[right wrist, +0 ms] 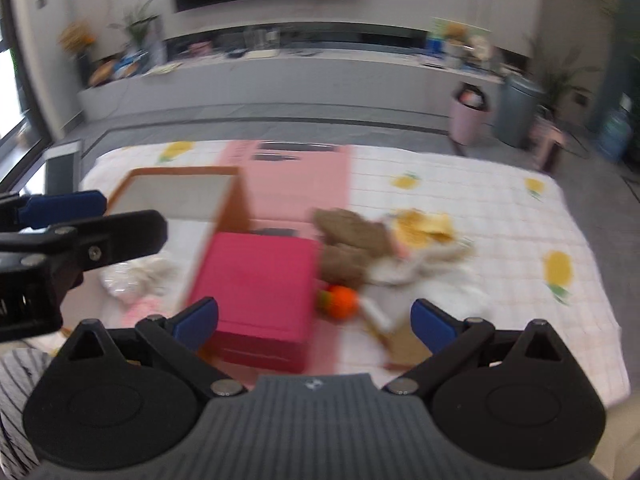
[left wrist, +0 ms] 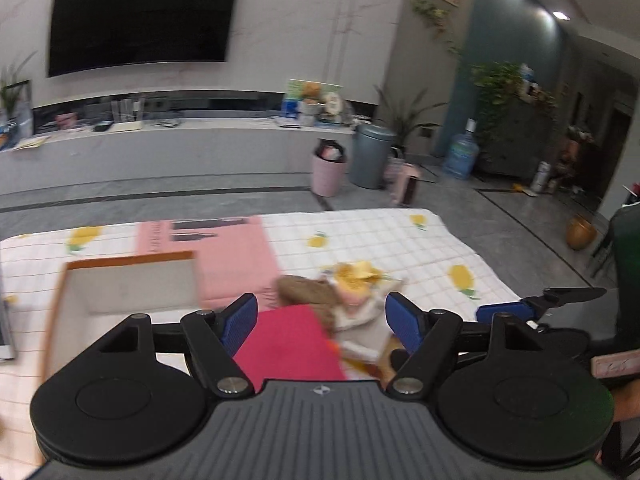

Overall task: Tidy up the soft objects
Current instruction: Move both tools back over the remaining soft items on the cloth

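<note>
A heap of soft toys lies on a white pineapple-print quilt (left wrist: 420,240): a brown plush (left wrist: 304,292), a yellow one (left wrist: 356,274) and a white one (right wrist: 404,270), with an orange ball (right wrist: 342,300) beside them. Left of the heap stands a magenta box (right wrist: 260,288). Behind that is an open orange-rimmed box (right wrist: 176,196) with pale soft things (right wrist: 140,276) inside. My left gripper (left wrist: 322,322) hovers open above the magenta box and the heap, holding nothing. My right gripper (right wrist: 316,322) is also open and empty over the same spot. Both views are blurred.
A pink printed cloth (left wrist: 236,248) lies on the quilt behind the boxes. Off the far edge stand a pink bin (left wrist: 328,168), a grey bin (left wrist: 370,156) and a blue water bottle (left wrist: 462,152). A striped sleeve (right wrist: 16,380) shows at the lower left.
</note>
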A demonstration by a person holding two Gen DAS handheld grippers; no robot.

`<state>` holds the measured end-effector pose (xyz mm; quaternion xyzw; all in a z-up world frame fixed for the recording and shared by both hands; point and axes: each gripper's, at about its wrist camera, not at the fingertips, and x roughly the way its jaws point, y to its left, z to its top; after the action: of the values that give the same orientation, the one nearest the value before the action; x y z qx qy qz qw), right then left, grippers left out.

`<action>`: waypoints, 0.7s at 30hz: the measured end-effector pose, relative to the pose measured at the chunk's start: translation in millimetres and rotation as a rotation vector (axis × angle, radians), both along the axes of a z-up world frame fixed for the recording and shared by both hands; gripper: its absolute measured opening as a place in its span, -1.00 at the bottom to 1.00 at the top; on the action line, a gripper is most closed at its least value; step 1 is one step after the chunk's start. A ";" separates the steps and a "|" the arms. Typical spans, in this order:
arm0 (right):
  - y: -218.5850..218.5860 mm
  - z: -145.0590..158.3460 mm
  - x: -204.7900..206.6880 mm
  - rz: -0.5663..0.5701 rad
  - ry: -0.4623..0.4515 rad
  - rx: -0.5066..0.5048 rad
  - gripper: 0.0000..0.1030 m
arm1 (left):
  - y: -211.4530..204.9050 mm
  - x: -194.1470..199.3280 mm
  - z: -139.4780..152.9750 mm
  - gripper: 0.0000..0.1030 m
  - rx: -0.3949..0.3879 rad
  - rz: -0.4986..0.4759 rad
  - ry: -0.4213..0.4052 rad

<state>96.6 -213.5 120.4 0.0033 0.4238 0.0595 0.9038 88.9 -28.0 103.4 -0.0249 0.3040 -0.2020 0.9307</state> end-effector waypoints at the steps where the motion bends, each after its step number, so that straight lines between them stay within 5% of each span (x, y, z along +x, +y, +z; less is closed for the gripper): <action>1: -14.3 -5.4 -2.1 -0.027 0.005 -0.005 0.95 | -11.0 1.6 -6.0 0.67 -0.001 -0.013 0.004; 8: -85.1 -66.5 3.2 -0.173 0.092 0.017 0.95 | -66.8 19.2 -55.0 0.67 0.039 -0.062 0.055; 18: -85.8 -146.4 55.3 -0.131 0.248 0.135 0.94 | -91.9 42.9 -93.1 0.67 0.138 -0.066 0.106; 21: -86.7 -156.6 65.6 -0.164 0.253 0.102 0.94 | -91.5 42.9 -96.0 0.67 0.143 -0.054 0.089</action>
<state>162.3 -300.1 -36.3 0.0913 0.5289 0.0064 0.8437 131.8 -119.6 7.4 0.0408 0.3594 -0.2035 0.9098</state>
